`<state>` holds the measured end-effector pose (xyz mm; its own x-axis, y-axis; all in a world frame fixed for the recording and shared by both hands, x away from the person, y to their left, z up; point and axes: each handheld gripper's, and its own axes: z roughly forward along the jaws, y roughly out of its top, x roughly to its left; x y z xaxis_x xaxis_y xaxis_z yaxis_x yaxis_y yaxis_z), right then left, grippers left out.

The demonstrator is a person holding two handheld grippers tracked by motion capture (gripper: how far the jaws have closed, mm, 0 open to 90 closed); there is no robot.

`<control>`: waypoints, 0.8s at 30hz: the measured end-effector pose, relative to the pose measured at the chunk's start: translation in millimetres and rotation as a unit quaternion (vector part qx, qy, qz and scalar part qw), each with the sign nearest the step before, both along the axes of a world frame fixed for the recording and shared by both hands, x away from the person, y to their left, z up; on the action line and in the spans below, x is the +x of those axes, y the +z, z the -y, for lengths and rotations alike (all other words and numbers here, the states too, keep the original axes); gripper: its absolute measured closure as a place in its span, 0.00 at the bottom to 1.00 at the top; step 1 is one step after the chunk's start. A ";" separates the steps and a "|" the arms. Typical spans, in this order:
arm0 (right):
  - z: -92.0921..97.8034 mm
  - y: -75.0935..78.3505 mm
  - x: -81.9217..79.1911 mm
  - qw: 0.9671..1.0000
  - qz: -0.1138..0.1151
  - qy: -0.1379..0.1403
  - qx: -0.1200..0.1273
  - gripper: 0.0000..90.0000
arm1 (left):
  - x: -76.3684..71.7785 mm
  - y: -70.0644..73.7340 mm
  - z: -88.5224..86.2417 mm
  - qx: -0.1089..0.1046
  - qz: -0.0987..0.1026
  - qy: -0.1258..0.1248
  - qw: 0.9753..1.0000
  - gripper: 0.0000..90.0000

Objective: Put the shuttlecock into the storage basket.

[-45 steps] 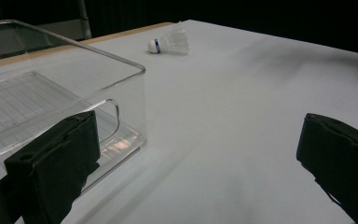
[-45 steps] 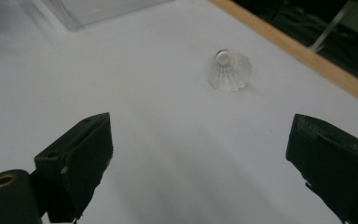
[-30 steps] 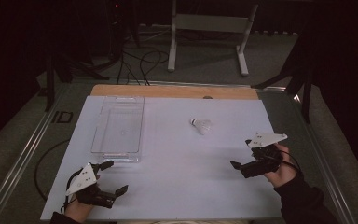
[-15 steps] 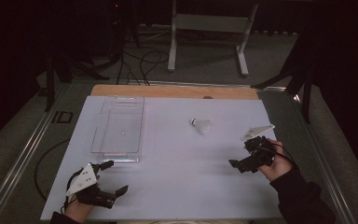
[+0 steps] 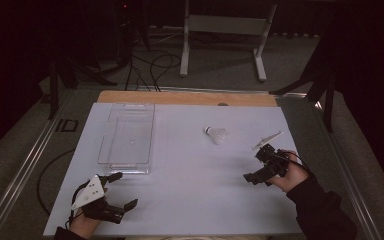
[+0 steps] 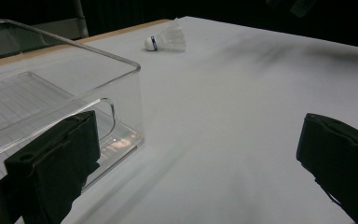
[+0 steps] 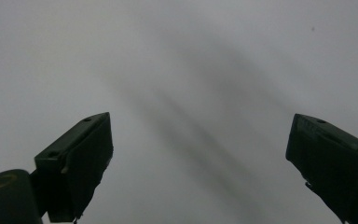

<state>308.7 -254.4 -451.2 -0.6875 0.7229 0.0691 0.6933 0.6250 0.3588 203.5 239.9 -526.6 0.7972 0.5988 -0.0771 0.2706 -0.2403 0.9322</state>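
Note:
A white shuttlecock (image 5: 216, 134) lies on its side on the white table sheet (image 5: 195, 200), right of centre; in the left gripper view the shuttlecock (image 6: 165, 39) is far off, cork to the left. A clear plastic box (image 5: 126, 168) stands empty at the left. My left gripper (image 5: 125, 189) rests open at the near left corner, just in front of the box (image 6: 121, 107), nothing between its jaws. My right gripper (image 5: 252, 166) is held open above the sheet at the right, tipped downward, nearer than the shuttlecock and to its right. The right gripper (image 7: 200, 163) faces bare sheet.
A strip of wooden table edge (image 5: 185, 97) runs along the far side of the sheet. Beyond it stand a metal stand (image 5: 222, 25), cables on the floor (image 5: 150, 70) and dark stand legs (image 5: 325, 85) at the right.
My right gripper has tipped downward and shifted slightly toward the table's middle, its grey plate now rising steeply. The left gripper, shuttlecock and box have stayed put.

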 end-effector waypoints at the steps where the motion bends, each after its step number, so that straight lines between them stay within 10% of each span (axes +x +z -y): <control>1: -0.7 -1.5 1.5 1.000 -0.007 0.000 -0.004 0.08 | 0.0 0.0 -0.1 0.000 0.000 0.000 1.000 0.00; 24: -28.8 -16.1 33.9 0.996 -0.060 0.010 -0.063 0.08 | 0.2 -0.2 0.2 -0.002 -0.003 -0.002 1.000 0.00</control>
